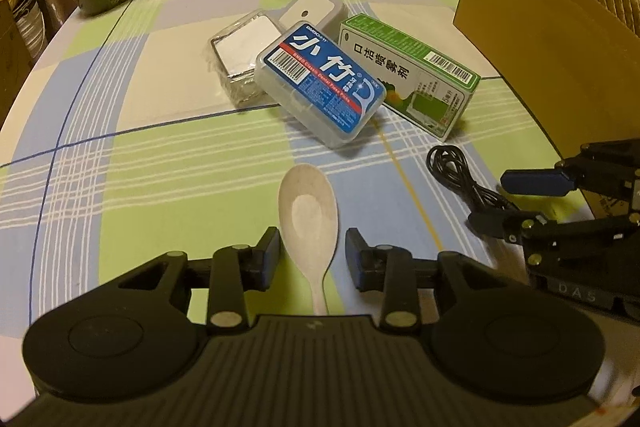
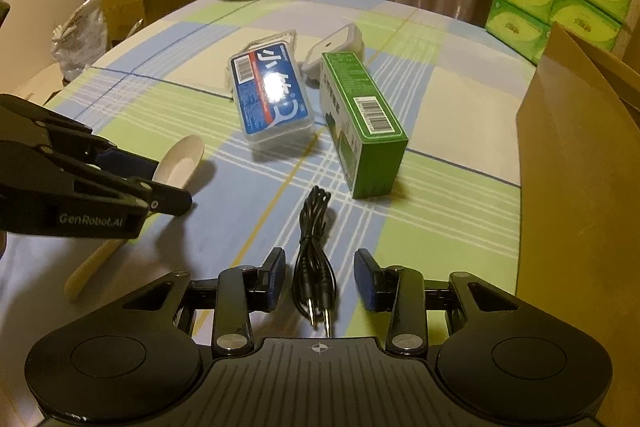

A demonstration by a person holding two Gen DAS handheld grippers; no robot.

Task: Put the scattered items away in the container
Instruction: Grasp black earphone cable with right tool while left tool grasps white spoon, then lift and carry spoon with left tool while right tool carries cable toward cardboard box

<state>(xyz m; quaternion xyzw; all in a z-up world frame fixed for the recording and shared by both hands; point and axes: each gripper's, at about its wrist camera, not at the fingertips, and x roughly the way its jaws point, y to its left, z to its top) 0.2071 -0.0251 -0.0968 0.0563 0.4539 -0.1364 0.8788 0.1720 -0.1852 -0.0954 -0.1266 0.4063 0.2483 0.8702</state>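
While nothing yet sits between closed pads, worth reading from the left edge of the checked green-and-blue tablecloth [image 1: 120, 155] rightward. Left gripper [image 1: 311, 254]: jaws spread wide, empty, straddling the pale cream plastic spoon [image 1: 310, 217] where bowl narrows to handle. Spoon's long axis running straight out along the fingers, bowl away, handle back under the gripper body; so pads facing its two long sides, closing across the narrow width. Farther toward the middle of the cloth, untouched: a clear wrapped white block [image 1: 240, 55], a small white rounded device [image 1: 310, 9], a clear floss-pick case with a blue label [image 1: 324, 83] partly leaning on its neighbours, and a green-and-white cardboard carton [image 1: 416, 71] just beside it. Right gripper [image 2: 320, 275]: also spread open, holding nothing, flanking the coiled black audio cable [image 2: 314, 259], bundle lying lengthwise along the fingers, plugs nearest the gripper body. Near the right edge of the cloth, the brown cardboard box [image 2: 576, 163], taken as the container, well apart from the spoon and closer to the right gripper. Judged: each gripper already lined up on its own item; closing is likely the next move.
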